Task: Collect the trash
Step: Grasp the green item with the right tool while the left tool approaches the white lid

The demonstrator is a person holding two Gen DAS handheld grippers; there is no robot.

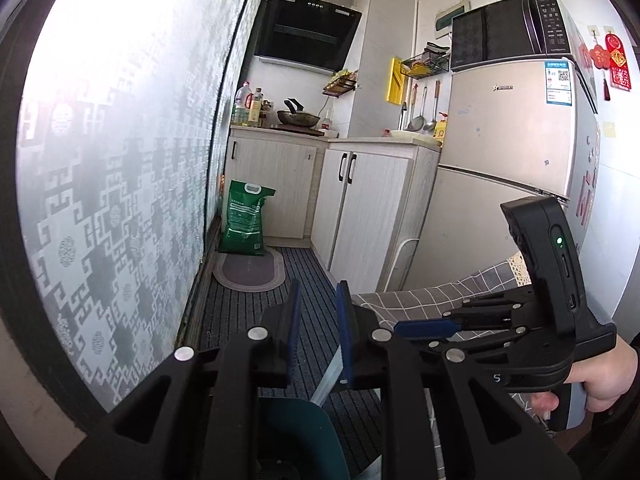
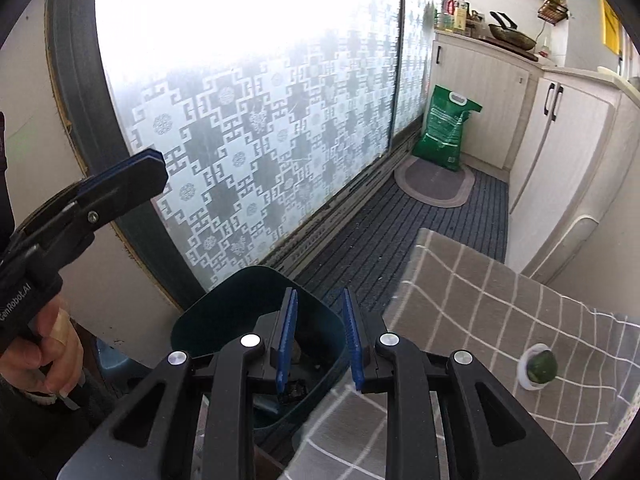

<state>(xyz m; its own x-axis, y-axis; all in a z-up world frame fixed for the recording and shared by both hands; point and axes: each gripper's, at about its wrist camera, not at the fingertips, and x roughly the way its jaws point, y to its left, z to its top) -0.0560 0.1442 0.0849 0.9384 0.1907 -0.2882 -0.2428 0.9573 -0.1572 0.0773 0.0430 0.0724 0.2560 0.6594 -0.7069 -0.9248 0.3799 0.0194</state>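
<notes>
Your right gripper (image 2: pixel 320 340) hangs with its blue-padded jaws apart and nothing between them, directly above the dark teal plastic waste bin (image 2: pixel 256 320), where some dark scraps already lie at the bottom. Your left gripper (image 1: pixel 318 328) is likewise parted and empty, held over the striped grey floor mat (image 1: pixel 256 312) beside the bin. On the grey checked tablecloth (image 2: pixel 480 300) to your right sits a round dark green object in a white holder (image 2: pixel 538 366), well apart from both tools; whether it counts as trash I cannot tell. If you reach for it, the cloth could snag and drag, or the round thing could roll off.
</notes>
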